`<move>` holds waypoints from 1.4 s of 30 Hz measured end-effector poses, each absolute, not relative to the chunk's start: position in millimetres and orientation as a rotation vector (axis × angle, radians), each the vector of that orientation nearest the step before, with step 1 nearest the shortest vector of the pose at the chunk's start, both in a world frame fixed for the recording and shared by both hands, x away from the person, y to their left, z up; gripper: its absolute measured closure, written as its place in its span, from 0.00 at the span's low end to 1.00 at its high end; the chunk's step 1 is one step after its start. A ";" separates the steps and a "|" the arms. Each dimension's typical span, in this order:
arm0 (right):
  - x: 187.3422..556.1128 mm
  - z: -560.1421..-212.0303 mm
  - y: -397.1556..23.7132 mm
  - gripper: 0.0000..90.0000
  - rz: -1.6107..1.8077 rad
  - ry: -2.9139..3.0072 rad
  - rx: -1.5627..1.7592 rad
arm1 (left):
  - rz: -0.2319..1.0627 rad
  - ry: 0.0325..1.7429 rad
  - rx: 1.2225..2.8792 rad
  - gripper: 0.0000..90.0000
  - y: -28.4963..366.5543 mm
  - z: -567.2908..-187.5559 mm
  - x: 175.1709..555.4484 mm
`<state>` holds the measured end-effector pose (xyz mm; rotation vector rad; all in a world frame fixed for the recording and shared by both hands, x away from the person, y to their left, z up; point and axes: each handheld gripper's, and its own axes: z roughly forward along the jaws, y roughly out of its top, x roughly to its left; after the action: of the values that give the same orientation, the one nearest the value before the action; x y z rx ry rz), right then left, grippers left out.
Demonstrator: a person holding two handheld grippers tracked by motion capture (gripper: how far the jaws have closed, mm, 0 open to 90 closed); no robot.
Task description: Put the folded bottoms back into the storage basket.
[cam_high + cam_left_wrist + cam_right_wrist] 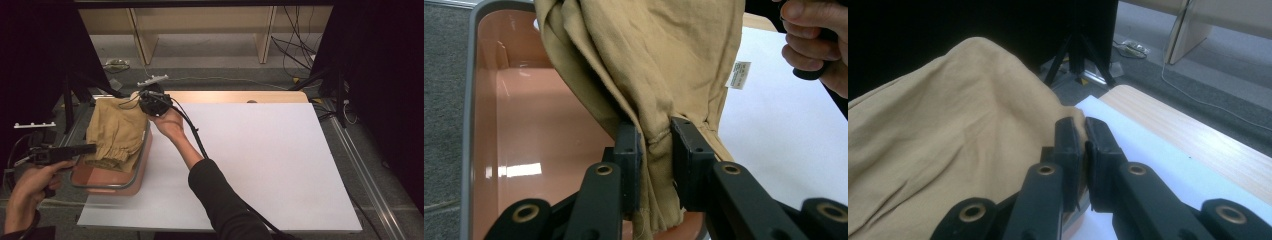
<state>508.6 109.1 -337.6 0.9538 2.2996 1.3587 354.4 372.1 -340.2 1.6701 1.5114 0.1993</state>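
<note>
I see the table (pixel 280 165) covered by a white sheet, with a strip of bare wood (pixel 235 96) along its far edge, and at its left side a salmon-pink plastic bin (pixel 107 179) with a grey rim. A tan garment (pixel 116 132) with a gathered hem is draped over that bin, stretched between my two tools and hanging partly over the rim. From the left gripper view the left gripper (pixel 655 150) has its jaws pinching a bunched fold of the tan cloth above the bin's glossy inside, and a small white label (pixel 738 75) hangs off the fabric's edge. My right gripper (pixel 151 101) sits at the far corner of the bin; in the right gripper view its jaws stand nearly pressed together with the cloth's edge caught between them. My right hand (pixel 170 122) wraps the tool, its black cable (pixel 197 137) trailing back along the dark sleeve (pixel 225 200)
</note>
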 end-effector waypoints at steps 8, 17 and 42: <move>508.6 -342.1 113.6 0.95 1.359 2.308 0.955 | 0.201 1.528 1.684 0.83 374.1 -342.6 354.9; 507.8 -345.0 117.0 0.95 1.359 2.317 0.951 | 0.195 1.538 1.684 0.83 377.3 -344.9 354.7; 506.3 -350.5 124.0 0.95 1.357 2.333 0.944 | 0.204 1.574 1.700 0.82 381.1 -350.0 355.7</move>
<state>506.3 124.0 -350.5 0.9442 2.3325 1.3574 355.7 381.1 -350.0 1.7003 1.5744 0.2043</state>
